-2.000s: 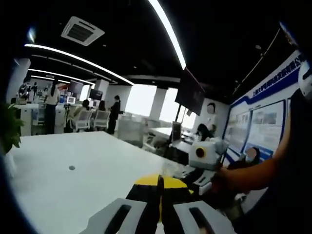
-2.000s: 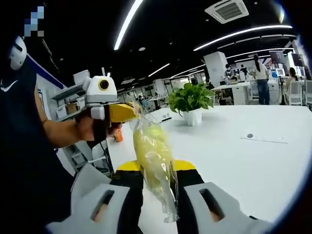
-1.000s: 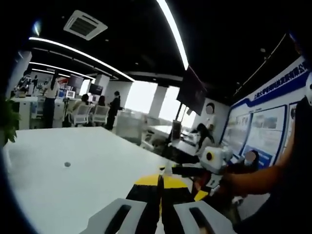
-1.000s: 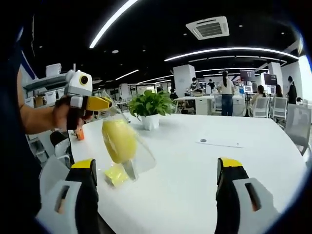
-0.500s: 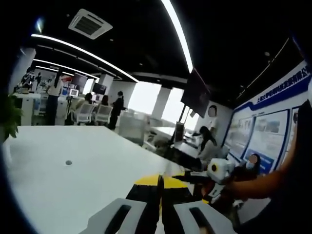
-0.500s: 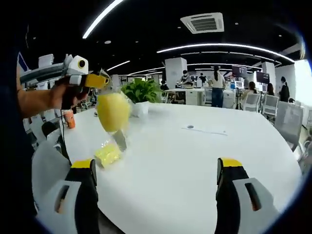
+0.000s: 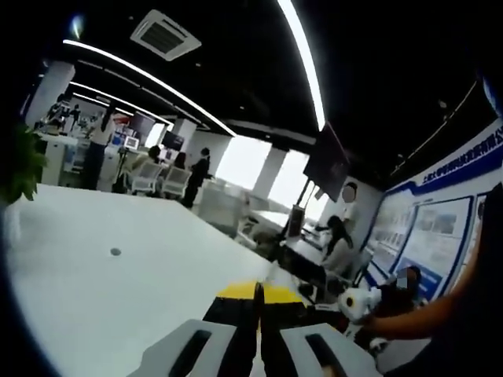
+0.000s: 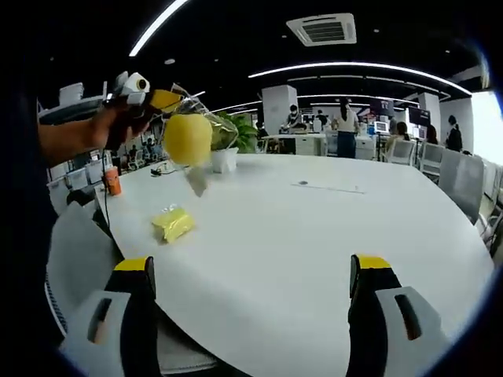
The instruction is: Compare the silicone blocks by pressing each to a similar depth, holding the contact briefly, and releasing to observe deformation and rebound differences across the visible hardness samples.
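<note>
Left gripper [image 8: 169,100]: your jaws are pinched on the top of a clear plastic bag [image 8: 191,129], which hangs above the white table [image 8: 314,236] with yellow silicone blocks [image 8: 187,138] inside. Right gripper [image 8: 251,306]: your jaws stand wide apart, nothing between them. One loose yellow block [image 8: 174,224] lies on the table below the bag. Potted plant [image 8: 228,141] stands behind the bag.

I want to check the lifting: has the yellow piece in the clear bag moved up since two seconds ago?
Yes. The left tool has raised the bagged yellow piece off the white table, now level with the potted plant; another yellow piece lies below.
</note>
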`<state>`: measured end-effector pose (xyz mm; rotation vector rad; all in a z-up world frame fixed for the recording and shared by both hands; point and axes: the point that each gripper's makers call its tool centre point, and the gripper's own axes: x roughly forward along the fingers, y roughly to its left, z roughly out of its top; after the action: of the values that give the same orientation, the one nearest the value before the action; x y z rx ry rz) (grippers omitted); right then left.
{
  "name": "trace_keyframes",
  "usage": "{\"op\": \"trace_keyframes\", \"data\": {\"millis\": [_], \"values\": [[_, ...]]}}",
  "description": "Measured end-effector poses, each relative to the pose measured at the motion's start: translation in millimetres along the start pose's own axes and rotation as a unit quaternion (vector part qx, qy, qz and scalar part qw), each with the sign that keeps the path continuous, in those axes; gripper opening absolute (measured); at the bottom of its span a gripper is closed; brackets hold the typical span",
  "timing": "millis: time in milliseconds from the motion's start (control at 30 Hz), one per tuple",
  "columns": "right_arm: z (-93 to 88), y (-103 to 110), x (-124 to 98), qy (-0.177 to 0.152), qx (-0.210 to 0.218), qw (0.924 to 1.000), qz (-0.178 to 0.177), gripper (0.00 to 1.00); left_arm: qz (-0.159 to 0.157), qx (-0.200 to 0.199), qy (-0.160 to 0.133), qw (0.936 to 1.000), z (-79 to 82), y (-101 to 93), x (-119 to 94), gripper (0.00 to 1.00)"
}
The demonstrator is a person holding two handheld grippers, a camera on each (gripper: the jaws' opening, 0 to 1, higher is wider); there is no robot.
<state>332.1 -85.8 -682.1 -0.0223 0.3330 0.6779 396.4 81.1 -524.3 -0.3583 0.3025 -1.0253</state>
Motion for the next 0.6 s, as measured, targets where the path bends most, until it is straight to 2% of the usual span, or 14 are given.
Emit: {"op": "trace_keyframes", "data": {"millis": [167,267,467,600], "values": [[2.1,0.5,1.5,0.004,-0.002,1.0000,-0.001,0.96,-0.005,-0.006,-0.002,1.0000,-9.6,-1.2,4.3,0.00],[0.6,-0.5,2.0,0.008,-0.002,1.0000,-0.003,0.96,-0.012,0.010,0.016,0.9997,-27.2,-3.2,10.3,0.00],[-3.3,2.7,2.3,0.018,-0.003,0.9998,-0.001,0.96,-0.013,-0.002,0.032,0.9994,-51.8,-0.4,18.0,0.00],[-8.9,4.9,2.6,0.023,0.002,0.9997,0.000,0.96,-0.002,-0.011,0.046,0.9989,-71.0,6.4,22.6,0.00]]}}
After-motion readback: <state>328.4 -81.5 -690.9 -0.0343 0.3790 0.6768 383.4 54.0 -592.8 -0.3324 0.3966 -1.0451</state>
